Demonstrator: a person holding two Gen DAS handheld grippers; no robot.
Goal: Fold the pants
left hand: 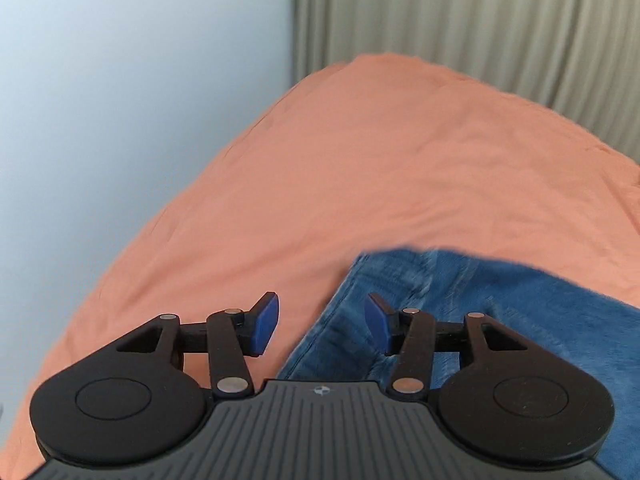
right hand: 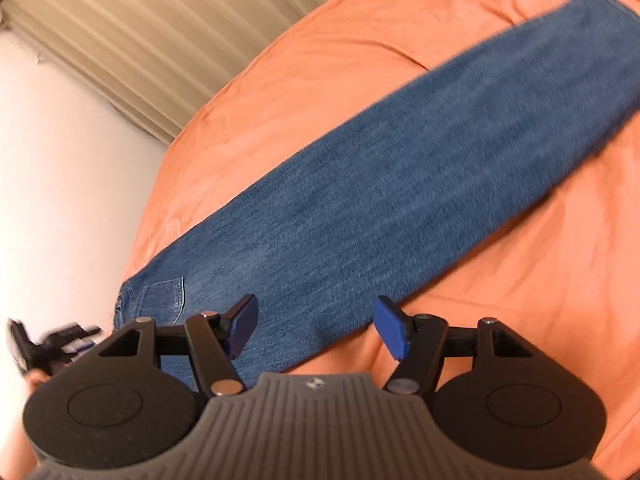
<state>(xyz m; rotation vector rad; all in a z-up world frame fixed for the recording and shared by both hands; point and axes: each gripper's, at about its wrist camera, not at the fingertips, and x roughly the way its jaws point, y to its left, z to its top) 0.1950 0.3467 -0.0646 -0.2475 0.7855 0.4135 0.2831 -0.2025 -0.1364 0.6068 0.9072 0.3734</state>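
A: Start at the tongs. Left tongs (left hand: pixel 322 322): blue pads apart, nothing pinched. Below the gap lies the edge of the jeans (left hand: pixel 460 312), waist end by the stitching, though that part is blurred.

B: Right tongs (right hand: pixel 314 330): also apart, empty. They hang above the near edge of the jeans (right hand: pixel 400 168), where denim meets the orange bedsheet (right hand: pixel 520 280).

A: So neither pair grips cloth. The jeans rest on the bed by their own weight.

B: Lay of the garment, right view: one long band of denim running from the back pocket (right hand: pixel 166 294) at lower left out to the hem (right hand: pixel 612 4) at upper right. Only one leg's width shows, so I judge the legs are already laid one over the other. Cannot see the lower layer to confirm.

A: Flat, few wrinkles. Sheet (left hand: pixel 340 160) beyond it bare as far as the curtain (left hand: pixel 460 20).

B: The other tool shows blurred at the far left of my view (right hand: pixel 52 344), near the waist.

A: Progress, as judged: lengthwise fold done, both tongs free. Left to do: bring the hem toward the waist, perhaps once more after that, then smooth.

B: Agreed. Roughly the first half is behind us.
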